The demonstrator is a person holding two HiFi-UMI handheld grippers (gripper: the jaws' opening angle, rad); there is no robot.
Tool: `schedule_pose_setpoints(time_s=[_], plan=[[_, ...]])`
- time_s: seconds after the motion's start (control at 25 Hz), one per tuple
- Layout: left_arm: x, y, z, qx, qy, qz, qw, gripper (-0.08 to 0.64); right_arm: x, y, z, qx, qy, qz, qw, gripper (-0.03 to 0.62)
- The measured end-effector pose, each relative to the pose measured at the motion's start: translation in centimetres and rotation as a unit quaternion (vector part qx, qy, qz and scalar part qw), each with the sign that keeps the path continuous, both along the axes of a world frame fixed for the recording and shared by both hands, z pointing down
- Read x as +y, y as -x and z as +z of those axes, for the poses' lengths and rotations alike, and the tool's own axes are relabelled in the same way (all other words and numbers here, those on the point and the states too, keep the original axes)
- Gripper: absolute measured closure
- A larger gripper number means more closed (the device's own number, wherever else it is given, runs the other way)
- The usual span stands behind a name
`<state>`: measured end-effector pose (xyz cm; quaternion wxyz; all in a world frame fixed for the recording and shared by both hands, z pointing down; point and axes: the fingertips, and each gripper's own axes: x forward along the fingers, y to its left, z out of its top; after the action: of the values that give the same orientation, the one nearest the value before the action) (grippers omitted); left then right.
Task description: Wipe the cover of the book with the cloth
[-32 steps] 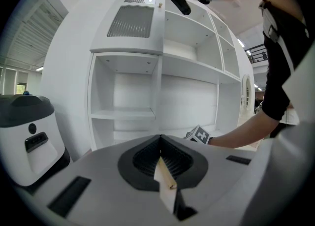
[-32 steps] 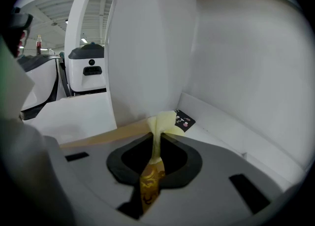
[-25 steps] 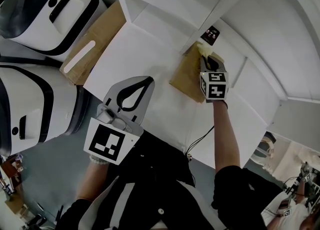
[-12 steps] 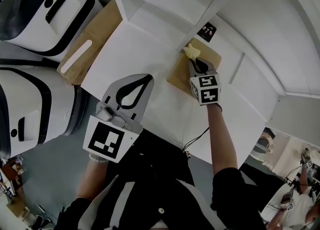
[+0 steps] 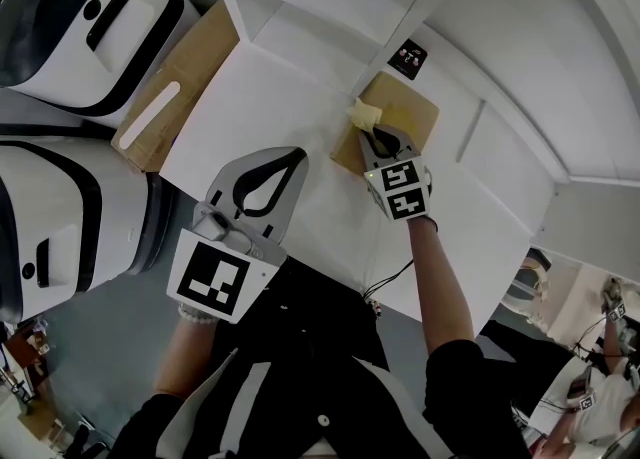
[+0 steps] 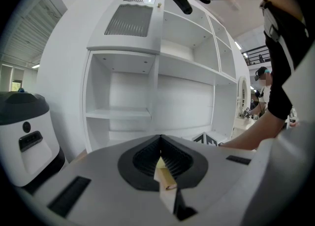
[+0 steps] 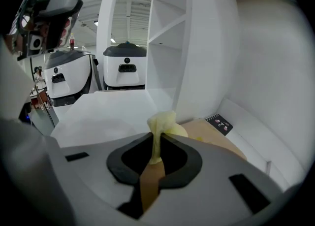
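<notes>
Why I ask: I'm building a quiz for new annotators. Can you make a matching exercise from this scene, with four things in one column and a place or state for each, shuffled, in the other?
Things:
1. cloth
2. book
3. left gripper
4. cardboard box

Places or states:
A. jaws together, nothing between them
B. pinched in the jaws of the right gripper
C. beside the white table, next to the white machines
D. lying flat on the table at the foot of the shelves, tan cover up

Pairs: 1-B, 2-D, 3-A, 4-C
</notes>
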<state>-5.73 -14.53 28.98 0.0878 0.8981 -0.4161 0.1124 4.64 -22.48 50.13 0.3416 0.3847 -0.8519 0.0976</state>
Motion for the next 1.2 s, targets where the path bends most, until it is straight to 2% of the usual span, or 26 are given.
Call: schedule_pose_setpoints(time_s=[0.44, 0.84, 1.04, 1.2], plan=[[0.1, -0.7, 0.0, 0.002, 0.001, 0.009, 1.0000, 0.560, 3.3, 2.4, 0.1, -0.002, 0.005, -0.061, 0.998, 0.555], [0.3, -1.0, 0.0, 0.002, 0.000, 0.014, 0.9999, 0.560, 6.6, 4.2, 0.2, 0.011, 0.007, -0.141, 0.990, 0.555], [0.3, -1.4, 0.0, 0.002, -0.001, 0.020, 0.9998, 0.560, 8.1, 4.8, -0.4, -0.009, 0.015, -0.178, 0.984, 0.555], [0.3, -1.6, 0.0, 0.002, -0.001, 0.023, 0.9997, 0.560, 8.4, 4.6, -2.2, -0.032, 0.010, -0.180, 0.983, 0.555]])
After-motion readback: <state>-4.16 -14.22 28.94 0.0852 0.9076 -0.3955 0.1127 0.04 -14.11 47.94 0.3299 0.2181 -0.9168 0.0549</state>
